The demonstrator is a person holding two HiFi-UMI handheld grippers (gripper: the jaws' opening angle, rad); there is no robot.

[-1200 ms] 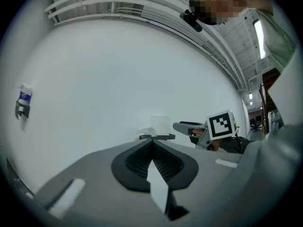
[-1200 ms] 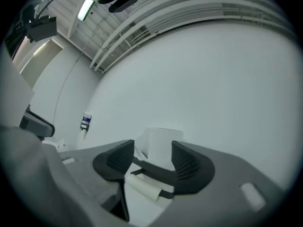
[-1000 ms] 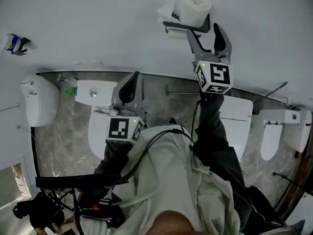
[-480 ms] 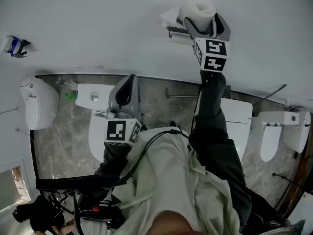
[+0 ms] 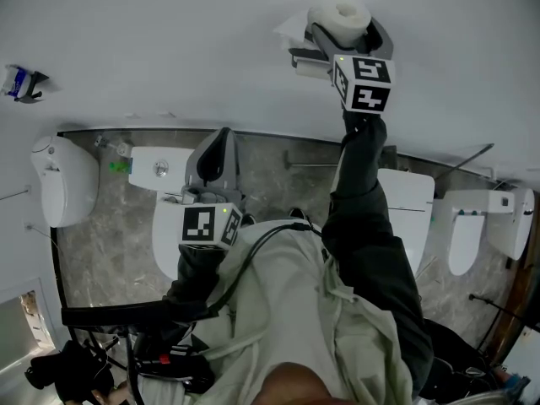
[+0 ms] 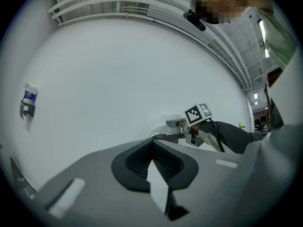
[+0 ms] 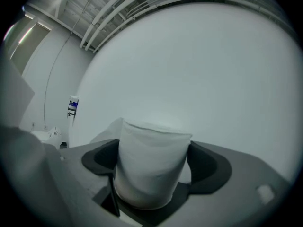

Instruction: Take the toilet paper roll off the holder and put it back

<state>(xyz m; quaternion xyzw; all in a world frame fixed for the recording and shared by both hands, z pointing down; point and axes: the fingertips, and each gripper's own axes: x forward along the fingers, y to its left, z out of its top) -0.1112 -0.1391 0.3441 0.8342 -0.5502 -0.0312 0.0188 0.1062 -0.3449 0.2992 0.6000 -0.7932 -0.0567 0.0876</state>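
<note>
A white toilet paper roll [image 5: 342,17] stands on end at the dark wall holder [image 5: 302,56], its core hole facing up. My right gripper [image 5: 348,30] reaches level to the wall with a jaw on each side of the roll. In the right gripper view the roll [image 7: 151,164] fills the space between the dark pads [image 7: 100,159]; the jaws have just been opening and stand wide, with no squeeze visible. My left gripper [image 5: 223,137] hangs back near the body, shut and empty, its tips [image 6: 152,143] meeting. It looks toward the right gripper's marker cube [image 6: 198,114].
A loose sheet of paper [image 5: 285,24] sticks out left of the roll. Below stand white toilets [image 5: 165,226] [image 5: 407,199] and a wall unit [image 5: 63,180] on a grey marble floor. A small blue-labelled item [image 5: 18,81] is mounted on the wall at left. A dark bag [image 5: 67,369] lies at bottom left.
My right gripper has moved forward to the wall, from just short of the holder to around the roll, with its jaws wider. The left gripper has stayed put.
</note>
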